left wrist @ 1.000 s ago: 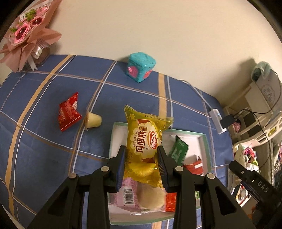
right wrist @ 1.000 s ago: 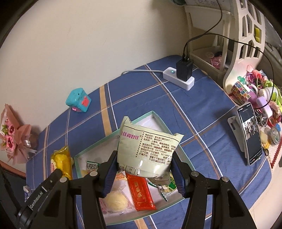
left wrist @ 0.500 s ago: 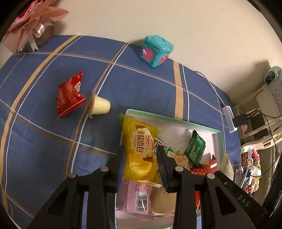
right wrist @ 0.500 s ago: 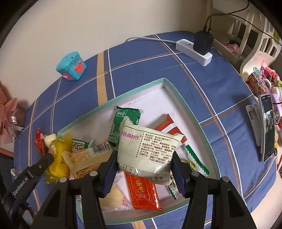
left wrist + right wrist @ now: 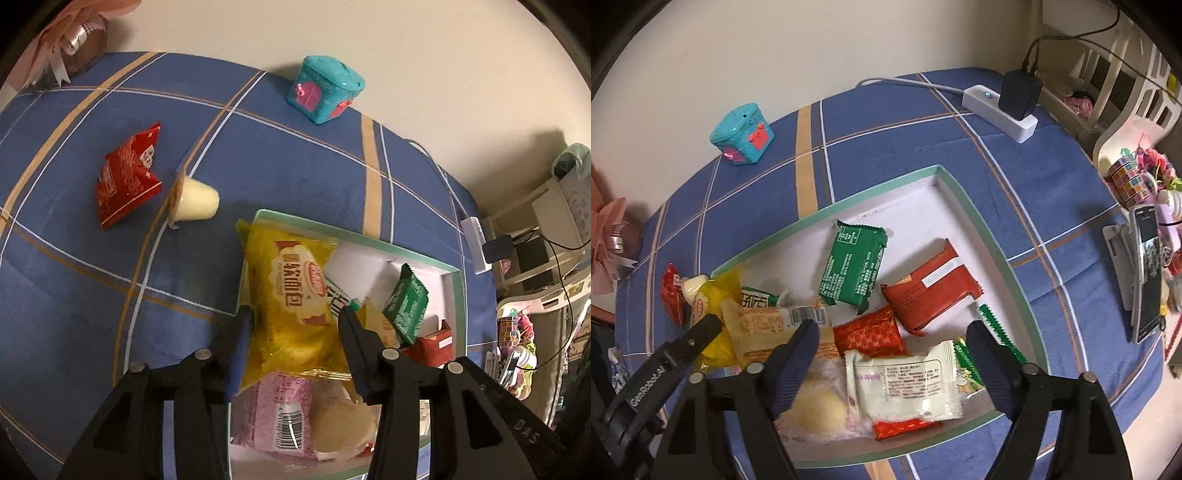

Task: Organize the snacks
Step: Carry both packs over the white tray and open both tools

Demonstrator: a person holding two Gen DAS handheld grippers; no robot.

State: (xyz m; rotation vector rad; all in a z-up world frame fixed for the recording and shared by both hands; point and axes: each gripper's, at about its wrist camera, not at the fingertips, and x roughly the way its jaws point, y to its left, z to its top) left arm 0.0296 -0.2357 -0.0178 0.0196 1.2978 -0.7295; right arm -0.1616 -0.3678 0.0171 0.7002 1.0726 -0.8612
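Observation:
A white box with a green rim lies on the blue checked cloth and holds several snack packets. My left gripper hangs over the box's left end, its jaws opening. The yellow bread packet lies between its fingers, resting on the rim and on a pink packet. My right gripper stands over the box's near end, jaws opening wide. The white packet lies flat between them, touched by neither pad. Outside the box lie a red packet and a tipped jelly cup.
A teal toy box stands at the wall. A power strip with a charger lies at the back right, a phone on a stand at the right edge. A pink bouquet fills the back left corner.
Both grippers have come down over the box. The right one has let go of the white packet, which now lies in the box. The left jaws have spread off the yellow packet.

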